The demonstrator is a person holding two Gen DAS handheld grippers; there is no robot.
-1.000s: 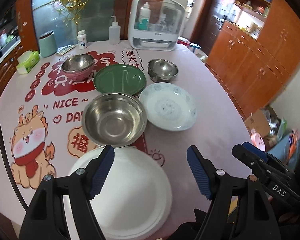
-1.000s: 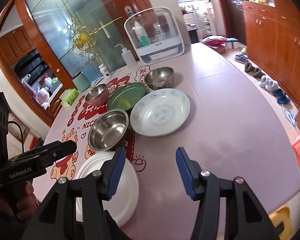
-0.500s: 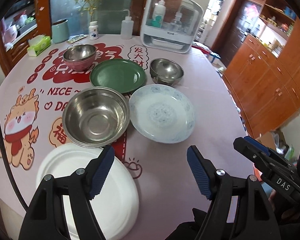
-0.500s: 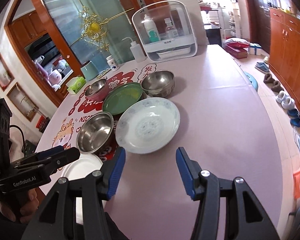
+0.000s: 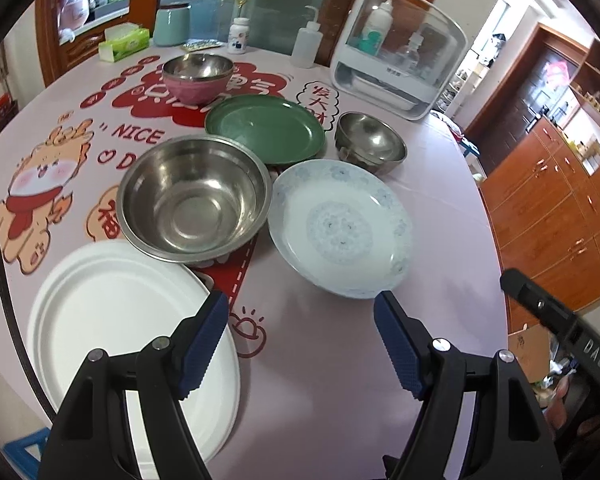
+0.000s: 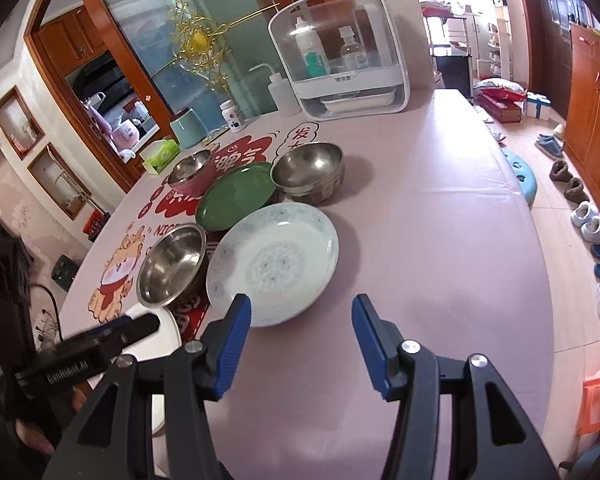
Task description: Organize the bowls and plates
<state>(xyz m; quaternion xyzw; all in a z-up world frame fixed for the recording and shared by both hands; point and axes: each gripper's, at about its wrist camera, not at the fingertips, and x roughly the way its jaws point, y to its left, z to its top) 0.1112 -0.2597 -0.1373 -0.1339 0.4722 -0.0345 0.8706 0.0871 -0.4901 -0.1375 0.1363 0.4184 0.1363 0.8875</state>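
On the pink table lie a white plate (image 5: 116,312), a large steel bowl (image 5: 194,196), a white-and-blue patterned plate (image 5: 340,228), a green plate (image 5: 265,128), a small steel bowl (image 5: 370,142) and a pink bowl with a steel bowl inside (image 5: 198,76). My left gripper (image 5: 300,340) is open and empty, above the table just short of the patterned plate. My right gripper (image 6: 302,338) is open and empty, near the front rim of the patterned plate (image 6: 274,262). The large steel bowl (image 6: 172,264), green plate (image 6: 236,194) and small steel bowl (image 6: 308,172) lie beyond.
A clear-lidded white storage box (image 5: 396,48) stands at the table's back, with a squeeze bottle (image 5: 306,42), pill bottle (image 5: 238,36), teal canister (image 5: 172,24) and tissue box (image 5: 124,44) beside it. Wooden cabinets (image 5: 560,200) stand right. Shoes (image 6: 588,224) lie on the floor.
Both grippers have moved forward and to the right toward the patterned plate, which now looks larger. The dishes have not moved. Both grippers stay open.
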